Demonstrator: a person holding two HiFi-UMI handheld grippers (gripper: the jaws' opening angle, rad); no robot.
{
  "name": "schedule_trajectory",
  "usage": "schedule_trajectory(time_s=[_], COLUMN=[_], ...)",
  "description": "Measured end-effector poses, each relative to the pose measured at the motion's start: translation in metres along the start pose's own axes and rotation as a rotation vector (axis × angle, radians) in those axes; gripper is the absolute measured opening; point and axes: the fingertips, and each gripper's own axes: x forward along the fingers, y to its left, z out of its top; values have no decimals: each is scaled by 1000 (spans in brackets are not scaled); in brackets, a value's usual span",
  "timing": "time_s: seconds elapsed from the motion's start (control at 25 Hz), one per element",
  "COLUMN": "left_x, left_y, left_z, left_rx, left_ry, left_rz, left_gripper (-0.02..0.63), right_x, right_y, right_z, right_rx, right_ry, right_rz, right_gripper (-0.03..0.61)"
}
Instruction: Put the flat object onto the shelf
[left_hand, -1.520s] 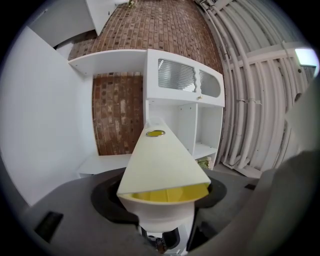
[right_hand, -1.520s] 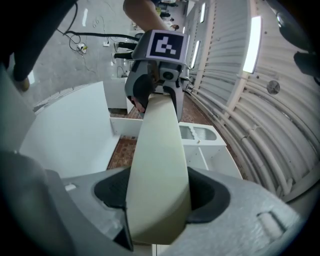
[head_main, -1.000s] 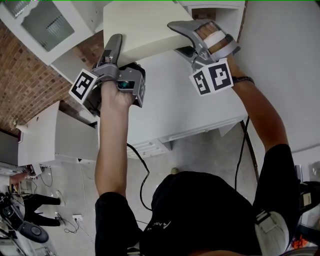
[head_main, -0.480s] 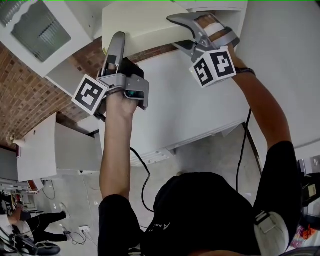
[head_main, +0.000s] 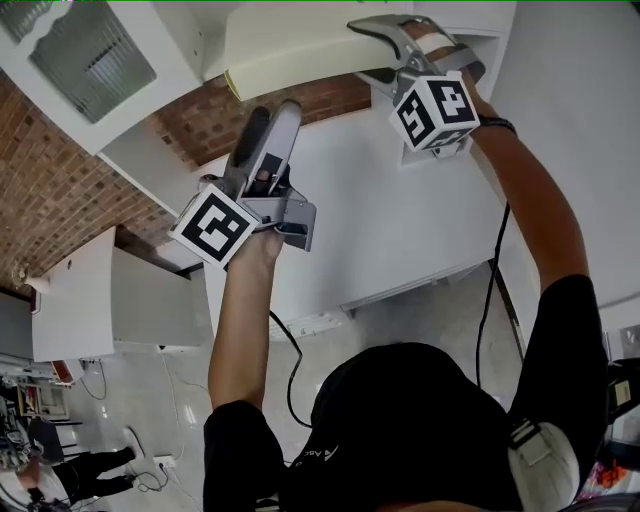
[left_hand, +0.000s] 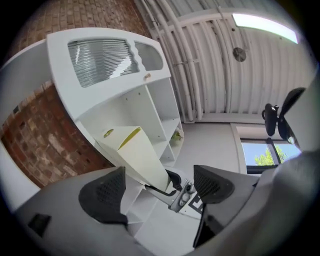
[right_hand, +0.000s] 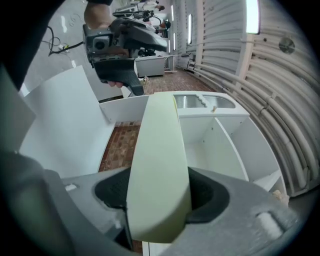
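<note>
Pale cream flat panel (head_main: 300, 45) sits clamped in the raised right hand-held gripper (right_hand: 159, 196). The left hand-held gripper (left_hand: 161, 192), held lower, is opening, empty.

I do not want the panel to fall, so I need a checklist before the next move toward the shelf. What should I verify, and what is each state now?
1. Right gripper shut on the flat object: ok, both pads press its near end.
2. Left gripper free of the flat object: ok, jaws opening, nothing between them.
3. Left gripper out of the object's path: ok, it is off to the side, apart from it.
4. Far end of the object resting on the shelf: cannot tell.
5. One gripper alone enough for this long object: cannot tell; it is held at one end only.
</note>
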Motion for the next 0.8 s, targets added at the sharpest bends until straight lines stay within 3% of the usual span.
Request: schedule_trajectory(time_s=[0.12, 0.4, 0.56, 0.8], left_x=[-3, -20, -33, -54], left_y=[-6, -26, -32, -20], left_z=[-4, -30, -49, -81], left_rx=[167, 446, 522, 558], left_ry=[34, 83, 117, 155], left_rz=[4, -10, 6, 84], left_gripper=[405, 232, 138, 24], right_x=[9, 34, 43, 52], right_y=[-4, -2, -2, -1], right_z=[-7, -22, -26, -31], right_rx=[17, 26, 22, 20], right_ry=[-16, -33, -42, -34], right_rz=[22, 39, 39, 37], right_gripper=[288, 289, 290, 290])
